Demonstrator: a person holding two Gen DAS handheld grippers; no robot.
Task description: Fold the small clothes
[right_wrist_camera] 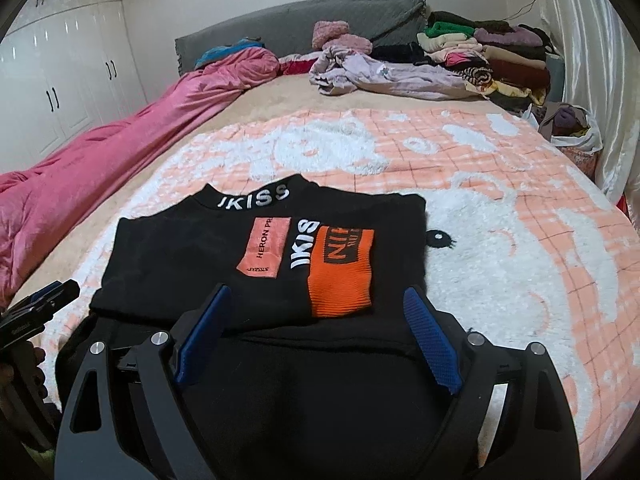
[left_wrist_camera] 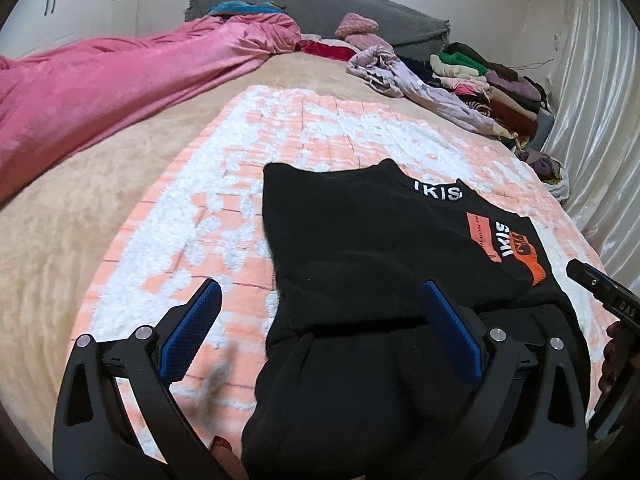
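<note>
At the bottom of the left wrist view the left gripper (left_wrist_camera: 320,312), black-framed with blue ribbed pads, stands spread wide with nothing clamped between its pads; its left finger (left_wrist_camera: 192,332) hangs over the blanket and its right finger (left_wrist_camera: 452,332) over black cloth. In the right wrist view the right gripper (right_wrist_camera: 316,320) fills the lower middle of the frame, its jaws likewise wide and empty, both blue pads above the garment without pressing on it. The task's thing, a black knit sweater (right_wrist_camera: 180,264) with white lettering on the collar and orange and salmon patches on the chest, lies flat in the lower centre of both views, its lower part doubled up so that a folded edge runs across just beyond the fingertips. It rests on a fluffy peach-and-white checked blanket (right_wrist_camera: 500,240) that covers the middle of the frame. Beneath that a beige plush bedspread (left_wrist_camera: 60,220) shows toward the left. A long rumpled pink velvet quilt (right_wrist_camera: 100,152) stretches along the left side up to the upper middle. Farther back, in the upper right, a crumpled lilac garment (right_wrist_camera: 380,74) lies beside a stack of folded clothes in many colours (right_wrist_camera: 488,52). A grey padded headboard (right_wrist_camera: 300,16) spans the top, with white wardrobe doors (right_wrist_camera: 52,76) at upper left and a pale shiny curtain (right_wrist_camera: 592,48) along the right edge.
</note>
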